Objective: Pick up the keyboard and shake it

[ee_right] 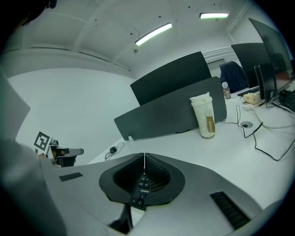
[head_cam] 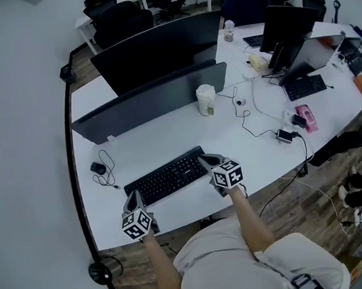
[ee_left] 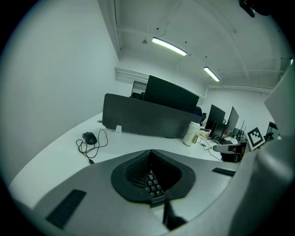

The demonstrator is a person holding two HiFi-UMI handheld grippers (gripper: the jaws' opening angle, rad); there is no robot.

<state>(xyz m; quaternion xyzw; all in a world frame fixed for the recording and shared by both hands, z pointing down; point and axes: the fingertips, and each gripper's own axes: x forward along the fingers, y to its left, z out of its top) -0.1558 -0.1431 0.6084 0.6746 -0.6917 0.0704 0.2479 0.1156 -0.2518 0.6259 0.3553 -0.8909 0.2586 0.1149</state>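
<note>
A black keyboard point(head_cam: 168, 176) lies slantwise near the front of the white desk point(head_cam: 162, 139). My left gripper point(head_cam: 134, 202) is shut on its left end and my right gripper point(head_cam: 206, 161) on its right end. In the left gripper view a strip of the keyboard's keys point(ee_left: 152, 182) shows pinched between the dark ribbed pads point(ee_left: 133, 173) of the left gripper point(ee_left: 150, 173). The right gripper view shows the keyboard's edge point(ee_right: 139, 189) clamped by the right gripper point(ee_right: 144, 177). Whether the keyboard is off the desk I cannot tell.
A wired mouse point(head_cam: 98, 168) sits left of the keyboard. Behind it stand a dark partition point(head_cam: 152, 99), a monitor point(head_cam: 161, 46) and a paper cup point(head_cam: 206, 99). Cables, a charger point(head_cam: 284, 136), a pink item point(head_cam: 306, 117) and a second keyboard point(head_cam: 305, 87) lie to the right.
</note>
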